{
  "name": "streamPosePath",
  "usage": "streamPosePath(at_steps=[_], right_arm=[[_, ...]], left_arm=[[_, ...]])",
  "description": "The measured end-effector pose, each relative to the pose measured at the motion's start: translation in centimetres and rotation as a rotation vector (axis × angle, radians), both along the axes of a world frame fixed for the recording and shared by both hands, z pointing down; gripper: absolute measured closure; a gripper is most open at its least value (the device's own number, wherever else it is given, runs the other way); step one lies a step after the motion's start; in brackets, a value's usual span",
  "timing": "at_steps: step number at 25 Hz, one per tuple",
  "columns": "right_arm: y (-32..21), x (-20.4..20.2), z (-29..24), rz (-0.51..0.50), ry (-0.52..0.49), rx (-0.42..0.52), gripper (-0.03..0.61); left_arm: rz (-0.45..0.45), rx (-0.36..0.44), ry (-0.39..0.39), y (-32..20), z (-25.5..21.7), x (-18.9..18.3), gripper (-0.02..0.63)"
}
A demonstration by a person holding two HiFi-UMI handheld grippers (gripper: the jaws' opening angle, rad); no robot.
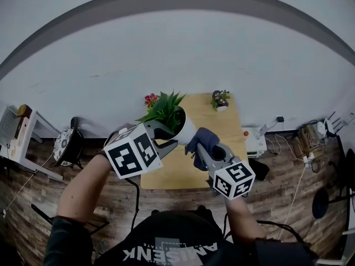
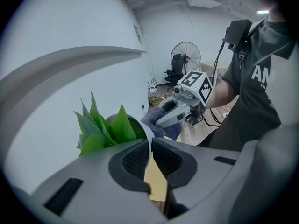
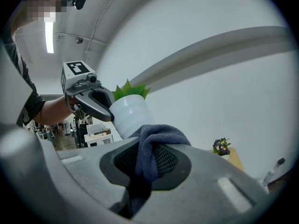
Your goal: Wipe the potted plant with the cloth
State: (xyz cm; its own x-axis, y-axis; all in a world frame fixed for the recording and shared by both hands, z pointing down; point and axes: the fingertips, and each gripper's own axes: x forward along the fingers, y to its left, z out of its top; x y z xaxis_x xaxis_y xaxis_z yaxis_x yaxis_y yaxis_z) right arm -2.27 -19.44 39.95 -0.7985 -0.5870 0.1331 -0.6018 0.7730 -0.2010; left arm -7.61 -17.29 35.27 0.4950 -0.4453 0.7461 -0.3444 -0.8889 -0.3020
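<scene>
A white pot (image 1: 187, 128) with green leaves (image 1: 165, 110) is held up above the wooden table (image 1: 177, 173). My left gripper (image 1: 169, 137) is shut on the pot's rim (image 2: 150, 141), one pad inside and one outside, with the leaves (image 2: 103, 129) at its left. My right gripper (image 1: 202, 148) is shut on a dark blue cloth (image 1: 204, 139), which bunches between its pads (image 3: 145, 155). The cloth lies against the pot's side (image 3: 130, 115), just under the left gripper (image 3: 91, 99). In the left gripper view the cloth (image 2: 156, 121) and the right gripper (image 2: 180, 111) sit just beyond the pot.
Two small flower pots stand at the table's far edge, one pink (image 1: 150, 100) and one purple (image 1: 220, 100). A white box (image 1: 256, 140) and cables lie on the floor at the right. A dark round stand (image 1: 67, 146) is at the left, and a fan (image 2: 188, 57) is behind.
</scene>
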Motion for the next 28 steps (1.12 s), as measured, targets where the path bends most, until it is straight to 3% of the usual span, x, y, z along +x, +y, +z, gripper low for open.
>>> streamPosePath(at_steps=[8, 16, 28], right_arm=[[0.4, 1.5, -2.8, 0.015, -0.039, 0.035, 0.532], [2.6, -2.3, -8.9, -0.14, -0.078, 0.169, 0.532], [3.5, -3.1, -8.5, -0.191, -0.105, 0.168, 0.532]], left_arm=[[0.044, -0.019, -0.051, 0.1, 1.2, -1.5, 0.589], [0.16, -0.032, -0.068, 1.6, 1.1, -1.1, 0.588], [0.219, -0.002, -0.062, 2.8, 0.2, -1.0, 0.589]])
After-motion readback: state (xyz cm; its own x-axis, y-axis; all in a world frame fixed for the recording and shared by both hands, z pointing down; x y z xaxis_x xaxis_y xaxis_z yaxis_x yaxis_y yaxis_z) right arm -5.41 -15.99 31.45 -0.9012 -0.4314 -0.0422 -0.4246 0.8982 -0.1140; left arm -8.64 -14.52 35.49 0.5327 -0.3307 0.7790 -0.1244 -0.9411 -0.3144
